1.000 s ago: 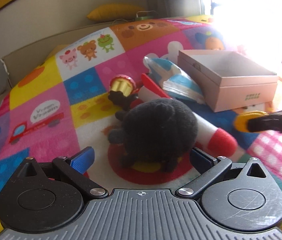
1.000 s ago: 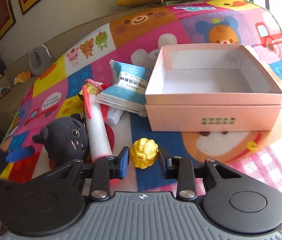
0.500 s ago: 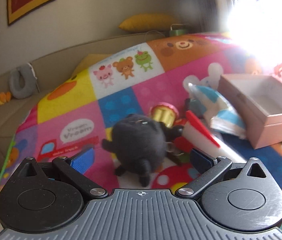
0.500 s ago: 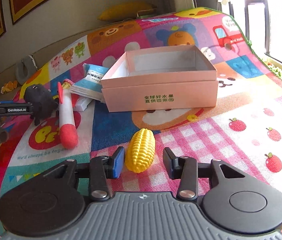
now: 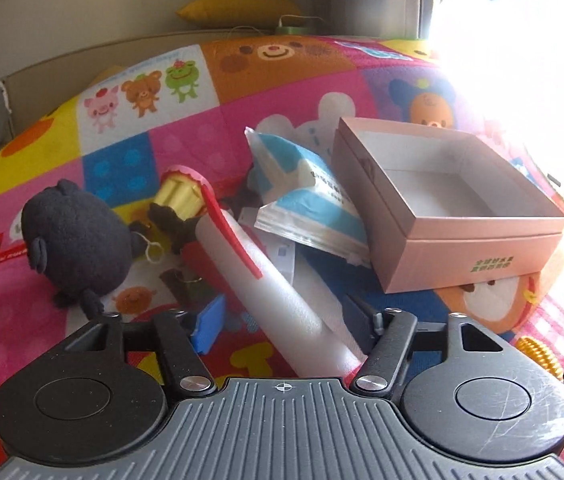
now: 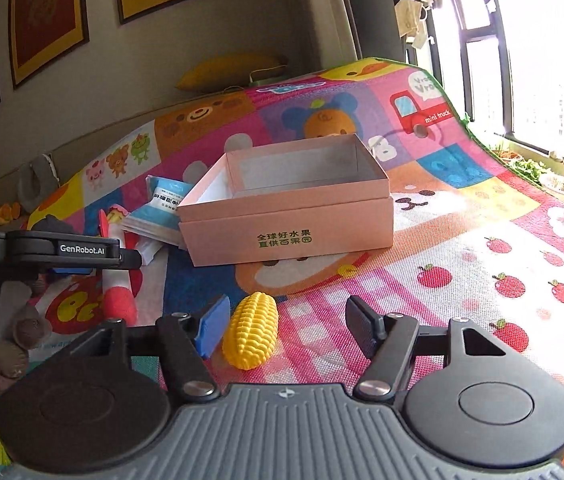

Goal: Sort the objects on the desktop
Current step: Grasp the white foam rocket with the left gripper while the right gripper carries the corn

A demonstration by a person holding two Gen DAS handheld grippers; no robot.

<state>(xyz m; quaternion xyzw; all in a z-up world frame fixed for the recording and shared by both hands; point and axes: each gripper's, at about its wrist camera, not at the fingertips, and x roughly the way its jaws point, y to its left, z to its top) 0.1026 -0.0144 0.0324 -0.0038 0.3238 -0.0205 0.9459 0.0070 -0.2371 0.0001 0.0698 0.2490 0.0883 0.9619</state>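
The left gripper (image 5: 288,322) has just been closing its jaws, and the white foam rocket (image 5: 278,280) now lies between them; the right finger looks pressed to the tube while a gap shows beside the blue left pad (image 5: 210,324), so I cannot tell whether it is clamped. The rocket's long axis runs diagonally in the left wrist view, from its far end beside the gold-and-pink toy (image 5: 178,194) down to the gripper, with a red fin (image 5: 228,226) along its top. Its red rounded tip (image 6: 120,304) shows only in the right wrist view, pointing toward the camera; most of its body there is hidden behind the left gripper's side.

The right gripper (image 6: 282,326) has just been opening its jaws, which stand apart with the yellow toy corn (image 6: 252,334) lying loose on the play mat (image 6: 482,248) between them, close to the blue left pad and clear of the right finger. The corn's long axis points away from the camera, toward the pink box (image 6: 286,216).

The box stands open and empty, green print on its front. The black plush (image 5: 76,240) sits left of the rocket, facing away. A blue-and-white packet (image 5: 306,204) leans at the box's left side, partly covering flat papers that are hard to make out.
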